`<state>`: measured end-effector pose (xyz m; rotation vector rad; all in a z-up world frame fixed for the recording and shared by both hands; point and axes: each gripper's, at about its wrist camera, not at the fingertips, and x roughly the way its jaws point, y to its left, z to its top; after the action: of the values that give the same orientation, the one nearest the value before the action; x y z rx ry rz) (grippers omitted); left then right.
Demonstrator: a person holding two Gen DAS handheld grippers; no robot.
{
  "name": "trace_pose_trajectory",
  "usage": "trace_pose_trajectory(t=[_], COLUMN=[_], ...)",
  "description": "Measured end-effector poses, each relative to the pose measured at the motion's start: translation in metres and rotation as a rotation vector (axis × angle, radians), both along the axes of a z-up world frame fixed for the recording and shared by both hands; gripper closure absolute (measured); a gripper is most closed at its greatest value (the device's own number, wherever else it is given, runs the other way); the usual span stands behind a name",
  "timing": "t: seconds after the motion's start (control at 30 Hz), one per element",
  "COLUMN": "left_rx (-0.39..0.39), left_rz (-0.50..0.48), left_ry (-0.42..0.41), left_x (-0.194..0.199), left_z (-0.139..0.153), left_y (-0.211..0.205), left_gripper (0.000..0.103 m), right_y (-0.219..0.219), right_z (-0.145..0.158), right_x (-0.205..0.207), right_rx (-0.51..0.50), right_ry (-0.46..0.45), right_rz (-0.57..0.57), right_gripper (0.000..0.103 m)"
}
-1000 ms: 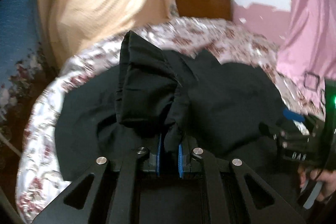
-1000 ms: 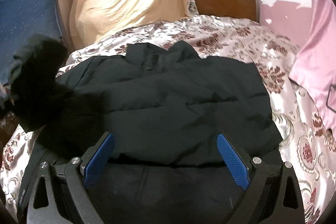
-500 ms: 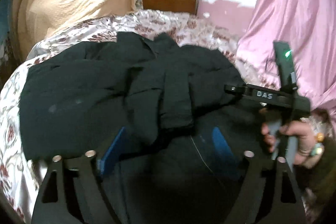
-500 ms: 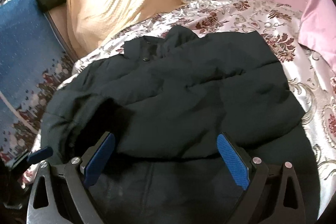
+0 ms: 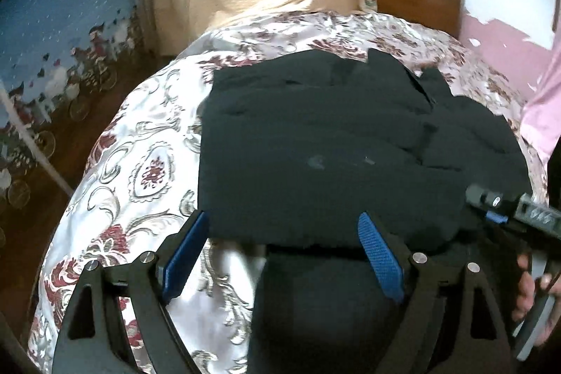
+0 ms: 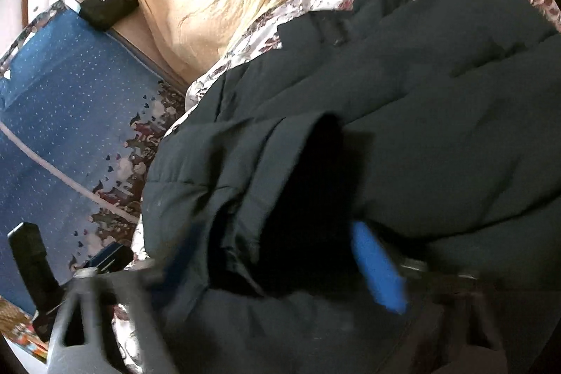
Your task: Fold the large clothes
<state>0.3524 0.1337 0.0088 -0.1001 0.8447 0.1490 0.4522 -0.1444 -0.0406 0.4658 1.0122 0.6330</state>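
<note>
Your jacket (image 5: 333,156) lies spread across the middle of the bed (image 5: 140,170), collar toward the far headboard, one side already folded in so the left edge runs fairly straight. It covers most of the floral cover, with bare cover showing to the left and at the far side.

Your left gripper (image 5: 284,247) stands released, jaws wide, hovering over the near edge of the jacket; its left pad hangs over bare cover, its right pad over the dark cloth, and nothing is pinched between them. Your right gripper (image 6: 280,255) has just been closing, and a bunched fold of the jacket, probably a sleeve or the near hem, sits between its pads. The view is smeared, so I can't tell whether the pads already press on the cloth or only bracket it.

You look to be between folds: one side is laid over, and the right gripper is taking hold for the next. Before lifting, I'd make sure the right grip has bitten through all the padded layers, since puffy fabric slips out of a shallow pinch. Then bring the left gripper down onto the near edge to match, so both corners travel together and the fold lands square, not skewed.
</note>
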Motion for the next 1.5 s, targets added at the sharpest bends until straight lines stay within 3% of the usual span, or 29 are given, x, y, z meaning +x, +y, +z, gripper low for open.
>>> trace_pose_trajectory(t=[0.03,0.07,0.17,0.3,0.43,0.5,0.57,0.73,0.87,1.03,1.13,1.23,1.27,1.3,1.37,1.4,1.5], left_rx=[-0.004,-0.003,0.000,-0.011,-0.024,-0.033,-0.043,-0.056,-0.006,0.078,0.120,0.130,0.119,0.107,0.093,0.107,0.180], left_rz=[0.008,0.014,0.013,0.006,0.029,0.037,0.051,0.031,-0.002,-0.023,-0.029,-0.013,-0.013,-0.019,-0.046,-0.056,-0.051], left_ry=[0.001,0.005,0.005,-0.036,-0.066,-0.072,-0.078,-0.020,0.000,0.075,0.079,0.025,-0.016,-0.040,-0.040,-0.019,0.021], left_x=[-0.003,-0.004,-0.010,-0.015,-0.009,0.001,0.013,0.053,0.072,0.095,0.095,0.085,0.080,0.079,0.081,0.085,0.099], left_z=[0.000,0.001,0.006,0.016,0.023,0.022,0.018,-0.002,-0.016,-0.050,-0.060,-0.046,-0.038,-0.033,-0.029,-0.031,-0.042], left_y=[0.004,0.007,0.009,0.014,0.026,0.032,0.034,0.024,0.008,-0.003,-0.004,-0.004,-0.004,-0.005,-0.012,-0.018,-0.030], left_gripper=[0.020,0.020,0.020,0.020,0.020,0.020,0.020,0.020,0.020,0.020,0.020,0.020,0.020,0.020,0.020,0.020,0.020], right_y=[0.002,0.001,-0.009,-0.021,-0.041,-0.052,-0.067,-0.096,-0.127,-0.128,-0.131,-0.134,-0.131,-0.126,-0.111,-0.098,-0.070], right_z=[0.001,0.002,0.023,0.070,0.115,0.120,0.117,0.071,0.039,0.008,-0.001,0.015,0.022,0.030,0.041,0.045,0.036], right_x=[-0.002,-0.003,-0.015,-0.035,-0.043,-0.038,-0.028,0.002,0.015,0.027,0.032,0.021,0.016,0.012,0.008,0.008,0.017], right_rx=[-0.005,-0.005,-0.020,-0.091,-0.231,-0.258,-0.299,-0.444,-0.455,-0.538,-0.557,-0.556,-0.554,-0.555,-0.559,-0.574,-0.642], right_ry=[0.008,0.004,-0.069,-0.239,-0.416,-0.432,-0.434,-0.368,-0.282,-0.230,-0.210,-0.255,-0.295,-0.337,-0.406,-0.439,-0.430], right_rz=[-0.003,-0.012,-0.031,-0.032,-0.091,-0.127,-0.174,-0.293,-0.395,-0.402,-0.401,-0.446,-0.448,-0.441,-0.400,-0.344,-0.248], right_gripper=[0.070,0.093,0.095,0.095,0.095,0.095,0.095,0.095,0.095,0.094,0.089,0.082,0.072,0.053,0.032,0.032,0.032])
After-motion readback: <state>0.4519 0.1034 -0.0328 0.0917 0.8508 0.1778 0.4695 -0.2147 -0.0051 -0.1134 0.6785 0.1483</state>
